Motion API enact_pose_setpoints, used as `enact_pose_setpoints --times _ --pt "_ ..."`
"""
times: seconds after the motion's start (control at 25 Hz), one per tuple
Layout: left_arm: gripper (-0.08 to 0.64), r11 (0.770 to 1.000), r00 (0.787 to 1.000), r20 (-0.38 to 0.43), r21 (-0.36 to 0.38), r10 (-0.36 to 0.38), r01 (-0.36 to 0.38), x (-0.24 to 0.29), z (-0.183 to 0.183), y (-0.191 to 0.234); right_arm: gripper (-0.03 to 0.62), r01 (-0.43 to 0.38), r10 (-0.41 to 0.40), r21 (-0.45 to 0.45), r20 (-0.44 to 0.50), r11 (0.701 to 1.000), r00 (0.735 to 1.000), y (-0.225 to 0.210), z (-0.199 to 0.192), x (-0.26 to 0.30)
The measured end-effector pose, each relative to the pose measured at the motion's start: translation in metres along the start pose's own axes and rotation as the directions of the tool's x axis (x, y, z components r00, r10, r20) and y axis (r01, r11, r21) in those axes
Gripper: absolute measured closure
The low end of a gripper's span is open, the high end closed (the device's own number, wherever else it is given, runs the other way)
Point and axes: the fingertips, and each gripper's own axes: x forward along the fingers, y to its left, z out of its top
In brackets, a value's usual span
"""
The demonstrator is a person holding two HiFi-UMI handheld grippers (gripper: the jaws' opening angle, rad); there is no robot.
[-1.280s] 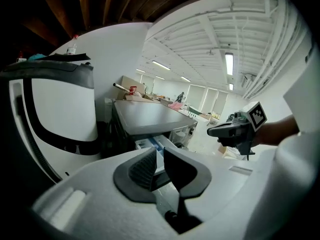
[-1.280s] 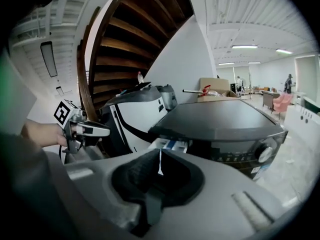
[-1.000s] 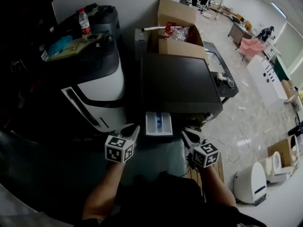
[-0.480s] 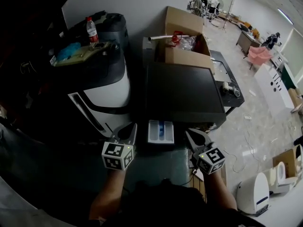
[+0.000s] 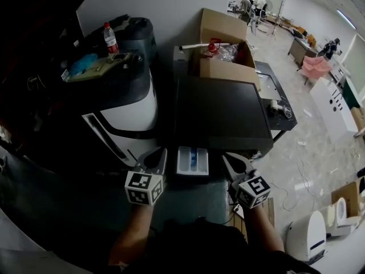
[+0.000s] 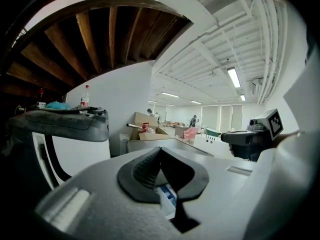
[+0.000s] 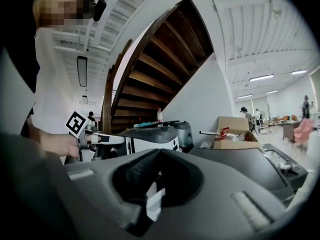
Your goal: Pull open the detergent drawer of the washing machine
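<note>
The dark grey washing machine (image 5: 219, 110) stands in front of me. Its white detergent drawer (image 5: 193, 160), with a blue insert, sticks out of the front. My left gripper (image 5: 157, 156) is just left of the drawer, shut and holding nothing. My right gripper (image 5: 231, 160) is just right of it, also shut and empty. Neither touches the drawer. In the left gripper view the shut left gripper (image 6: 160, 152) has the drawer (image 6: 167, 196) below it. In the right gripper view a white piece of the drawer (image 7: 155, 201) shows under the shut right gripper (image 7: 159, 153).
A white and black appliance (image 5: 122, 104) stands close on the left with a water bottle (image 5: 108, 36) on top. An open cardboard box (image 5: 225, 50) sits behind the washer. A white device (image 5: 308, 238) and cables lie on the floor at the right.
Both grippers have lifted a little beside the drawer. The left jaws, slightly apart before, have closed. The drawer stays pulled out.
</note>
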Motion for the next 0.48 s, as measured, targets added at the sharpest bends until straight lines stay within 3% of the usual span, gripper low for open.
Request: enact_pose_setpoints --times 0.48 --pt "0.549 1.000 1.000 -0.010 -0.007 0.009 -0.009 0.0017 -0.0034 -0.0038 0.592 -0.014 0.014 0.007 -0.005 1.000 1.000 -0.0019 -0.0022 -0.0015"
